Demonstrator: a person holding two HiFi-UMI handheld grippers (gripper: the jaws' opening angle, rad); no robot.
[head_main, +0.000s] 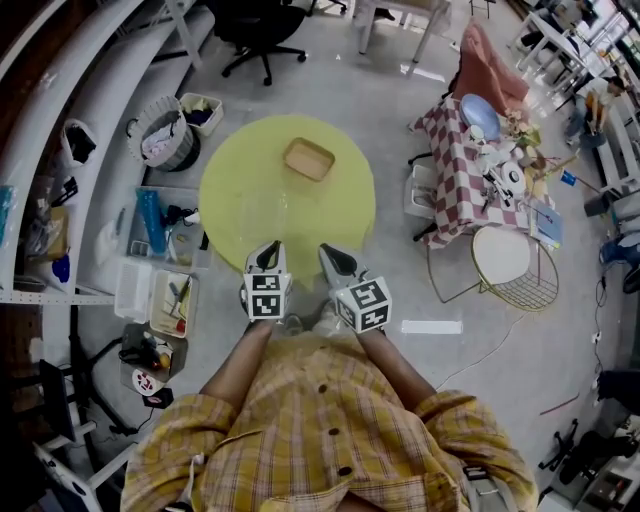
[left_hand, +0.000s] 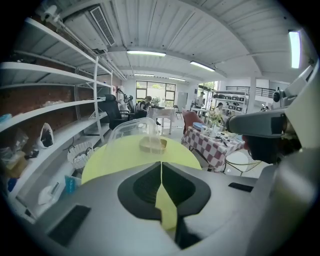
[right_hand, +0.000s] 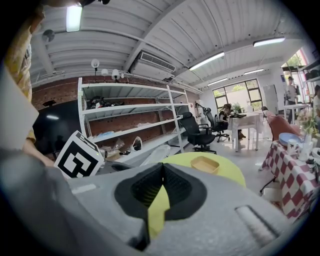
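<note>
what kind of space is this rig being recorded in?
Probably an open-plan office or lab workspace: long metal shelving loaded with supplies runs along one wall, a swivel office chair stands on the bare floor, and work tables such as the round yellow table sit around it.

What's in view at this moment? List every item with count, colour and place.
Round table: one, yellow-green, ahead of both grippers.
Tray: one, tan, far side of the round table.
Clear plastic container: one, see-through, on the round table, nearer the grippers than the tray.
Checked-cloth table: one, red and white, right.
Office chair: one, black, beyond.
Basket: one, pale, left floor.
Left gripper: grey, jaws together, empty.
Right gripper: grey, jaws together, empty.
</note>
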